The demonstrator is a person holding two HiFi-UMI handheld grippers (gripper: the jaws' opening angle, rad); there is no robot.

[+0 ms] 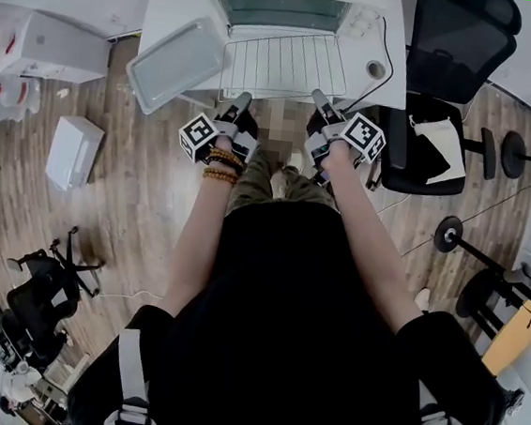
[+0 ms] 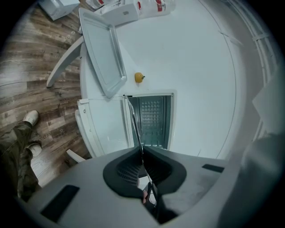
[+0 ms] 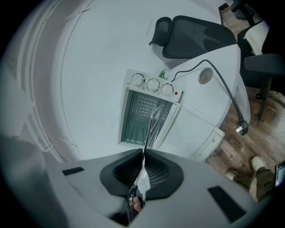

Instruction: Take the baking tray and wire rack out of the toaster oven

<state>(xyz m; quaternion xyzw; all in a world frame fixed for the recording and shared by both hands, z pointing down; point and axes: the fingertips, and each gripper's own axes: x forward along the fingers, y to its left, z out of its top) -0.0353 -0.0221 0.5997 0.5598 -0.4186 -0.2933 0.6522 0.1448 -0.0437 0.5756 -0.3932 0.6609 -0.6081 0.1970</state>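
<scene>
Head view: left gripper [image 1: 242, 101] and right gripper [image 1: 317, 99] each clamp the silver wire rack [image 1: 283, 64] before the white toaster oven [image 1: 287, 11].
Best handled level, both hands moving together, towards the grey metal baking tray [image 1: 173, 63].

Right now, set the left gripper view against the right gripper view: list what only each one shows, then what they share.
Only the left gripper view: the baking tray lying on the table beside the oven, and a small yellow object near it.

Only the right gripper view: the oven's three knobs, a power cable and a black office chair.

Both: the open toaster oven and the wire rack seen edge-on, with the left gripper and the right gripper each shut on it.
</scene>
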